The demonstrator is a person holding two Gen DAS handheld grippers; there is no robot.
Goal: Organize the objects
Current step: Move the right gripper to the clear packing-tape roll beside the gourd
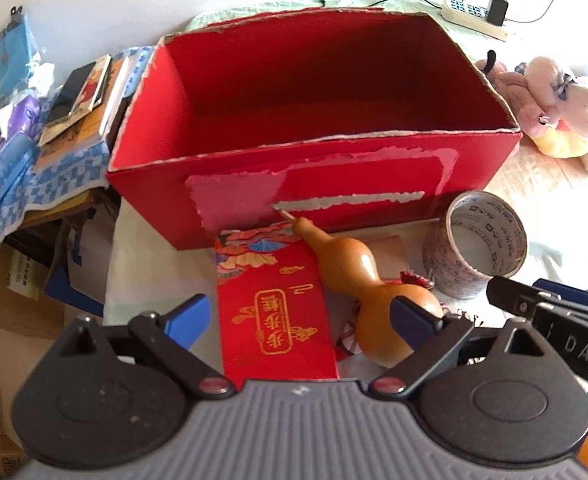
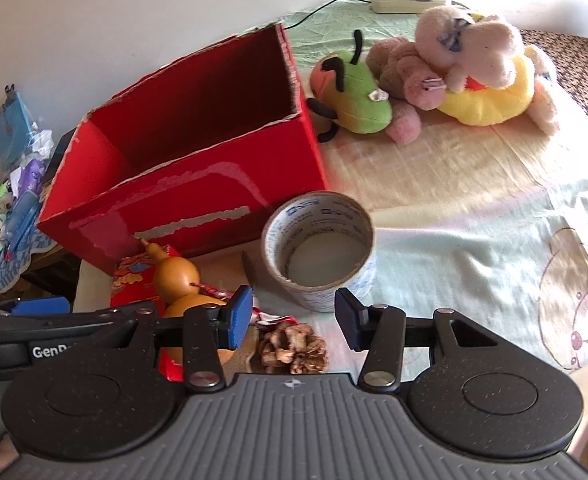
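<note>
Left wrist view: red box [image 1: 313,136] on pale green bedsheet [image 2: 473,240] beside white wall [image 2: 134,8]

The lower part of the red paper envelope with gold lettering [image 1: 278,312] is hidden behind the body of the left claw [image 1: 297,316]. In the right wrist view, the tan double-bulbed gourd [image 2: 176,274] is partly covered by a blue finger pad [image 2: 240,316], so its base cannot be seen. The brown pinecone [image 2: 294,350] is cut off below by the right claw [image 2: 294,320]. The floor of the open red cardboard box [image 1: 313,80] lies in shadow. The clutter of small items on the blue patterned cloth [image 1: 34,188] is too blurred to identify.
</note>
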